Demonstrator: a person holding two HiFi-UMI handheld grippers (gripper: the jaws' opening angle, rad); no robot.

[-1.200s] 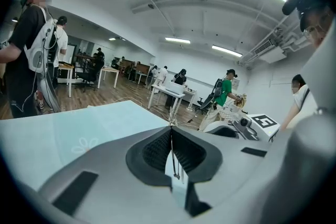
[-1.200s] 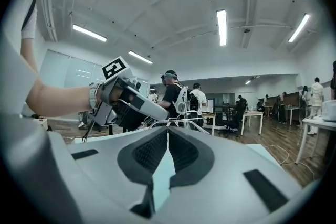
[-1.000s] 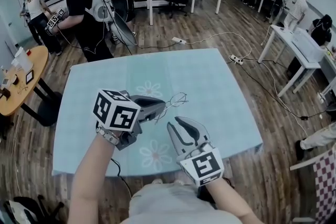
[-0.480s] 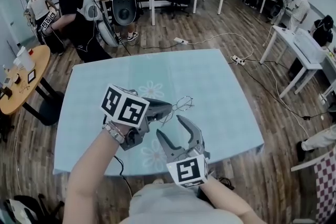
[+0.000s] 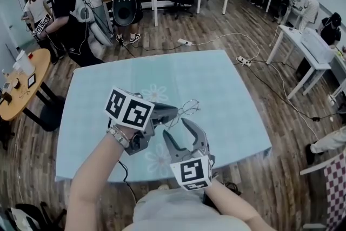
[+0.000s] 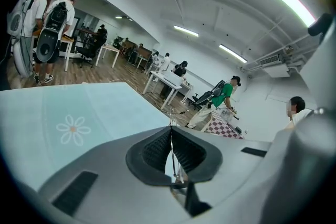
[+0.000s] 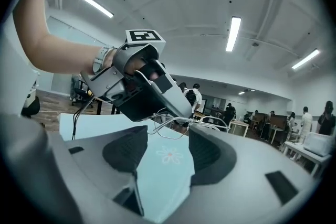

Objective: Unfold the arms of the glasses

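Right forearm (image 5: 233, 212): I see it come up from the bottom edge, marker cube (image 5: 192, 171) facing me, jaws aimed up and left at the other tool.
Right hand-held gripper (image 5: 174, 128): its jaws stand wide apart and have just been closing a little from their widest. No pad presses on anything, and only the cloth shows through the gap (image 7: 167, 134).
Left forearm (image 5: 94, 170): it reaches in from the lower left, wrist bent, and its own cube (image 5: 128, 108) sits on top.
Left hand-held gripper (image 5: 175, 111): its jaws are pinched together on a thin wire of the frame (image 6: 170, 128).
Glasses (image 5: 187, 107): held in the air above the cloth at the left tool's tip, just ahead of the right jaw tips. I cannot tell whether they touch.
Worktop (image 5: 216, 84): pale blue cloth with flower prints.
Room beyond: wooden floor (image 5: 227, 30), with people (image 5: 67, 8) standing by other desks.
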